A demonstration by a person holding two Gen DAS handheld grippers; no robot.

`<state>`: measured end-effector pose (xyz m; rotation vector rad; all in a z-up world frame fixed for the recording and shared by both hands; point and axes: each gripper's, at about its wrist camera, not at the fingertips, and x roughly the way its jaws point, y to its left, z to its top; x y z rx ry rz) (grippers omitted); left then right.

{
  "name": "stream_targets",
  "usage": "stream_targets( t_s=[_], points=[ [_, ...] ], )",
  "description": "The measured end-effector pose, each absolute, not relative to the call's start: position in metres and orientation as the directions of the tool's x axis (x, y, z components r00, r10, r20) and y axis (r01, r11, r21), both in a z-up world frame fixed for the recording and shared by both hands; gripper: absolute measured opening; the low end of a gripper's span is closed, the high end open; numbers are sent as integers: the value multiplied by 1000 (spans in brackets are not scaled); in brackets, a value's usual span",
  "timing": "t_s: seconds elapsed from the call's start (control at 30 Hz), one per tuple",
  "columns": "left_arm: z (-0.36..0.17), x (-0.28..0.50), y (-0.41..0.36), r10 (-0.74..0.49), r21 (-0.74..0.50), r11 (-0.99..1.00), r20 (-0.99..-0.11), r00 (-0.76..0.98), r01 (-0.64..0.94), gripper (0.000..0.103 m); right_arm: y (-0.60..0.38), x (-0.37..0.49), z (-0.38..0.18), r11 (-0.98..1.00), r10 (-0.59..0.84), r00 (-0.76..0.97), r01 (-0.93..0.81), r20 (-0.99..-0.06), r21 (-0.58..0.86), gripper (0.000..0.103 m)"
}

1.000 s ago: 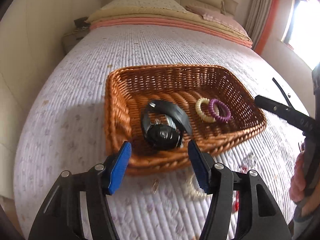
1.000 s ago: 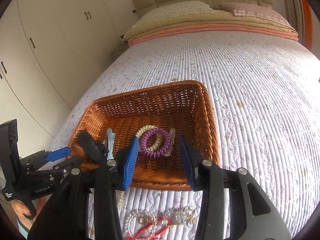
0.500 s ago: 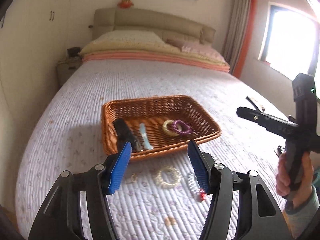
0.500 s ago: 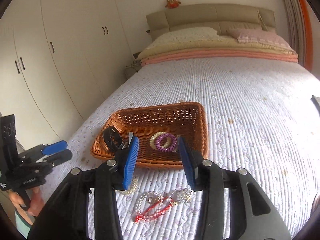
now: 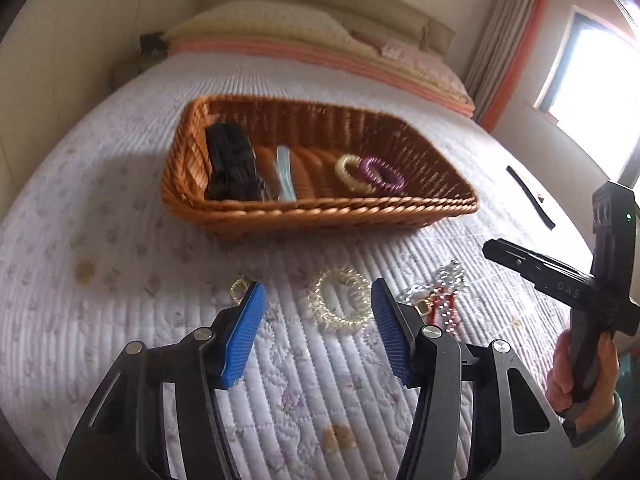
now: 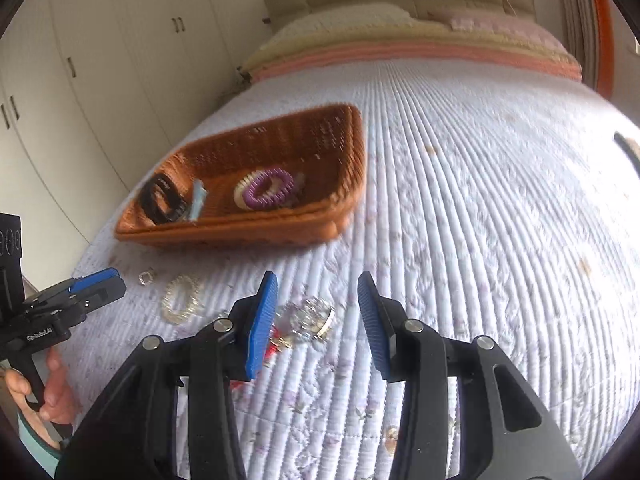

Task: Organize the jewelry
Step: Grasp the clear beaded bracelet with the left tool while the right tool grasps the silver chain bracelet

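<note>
Left gripper (image 5: 318, 312) open and empty, jaws just narrowed toward the pearl bracelet (image 5: 339, 300) on the quilt (image 5: 120, 160); right gripper (image 6: 316, 306) open over the crystal-and-red tangle (image 6: 308, 320), both presumably bound for the wicker basket (image 5: 320, 212).

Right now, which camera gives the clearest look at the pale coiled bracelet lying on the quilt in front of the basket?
The left wrist view: the coiled bracelet lies sharp and whole, centred just beyond that gripper's open jaws. In the right wrist view the same bracelet sits off to the left, smaller and blurred.
</note>
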<state>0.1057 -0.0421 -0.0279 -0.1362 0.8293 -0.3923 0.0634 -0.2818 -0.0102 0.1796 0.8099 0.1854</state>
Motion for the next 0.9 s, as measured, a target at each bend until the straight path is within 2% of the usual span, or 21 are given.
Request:
stream_targets(
  t_s=[0.17, 0.3, 0.43, 0.5, 0.63, 0.77, 0.83, 0.9],
  points=[
    [-49, 132, -53, -310, -207, 949, -748, 587, 238, 46, -281, 73, -33, 954, 275, 630, -87, -726, 286, 39],
    [-58, 142, -65, -239, -137, 967, -775, 584, 214, 41, -271, 76, -40, 961, 260, 617, -88, -743, 263, 39],
    [-60, 143, -74, -195, -80, 973, -784, 589, 215, 41, -263, 79, -45, 972, 224, 602, -81, -766, 221, 37],
    [-62, 144, -76, -182, -63, 974, -787, 589, 216, 41, -259, 79, -46, 978, 200, 601, -72, -774, 196, 22],
    [-63, 144, -79, -163, -38, 975, -789, 593, 217, 41, -253, 78, -50, 982, 185, 601, -78, -777, 173, 16],
    [-62, 141, -78, -149, -23, 977, -786, 600, 213, 26, -254, 73, -52, 981, 189, 612, -84, -768, 174, 14],
    [-61, 139, -77, -146, -15, 976, -783, 604, 217, 10, -256, 70, -51, 977, 208, 619, -93, -757, 193, 14],
    [-60, 136, -76, -151, -19, 976, -778, 609, 218, 8, -259, 64, -49, 974, 218, 627, -93, -748, 206, 14]
  ],
)
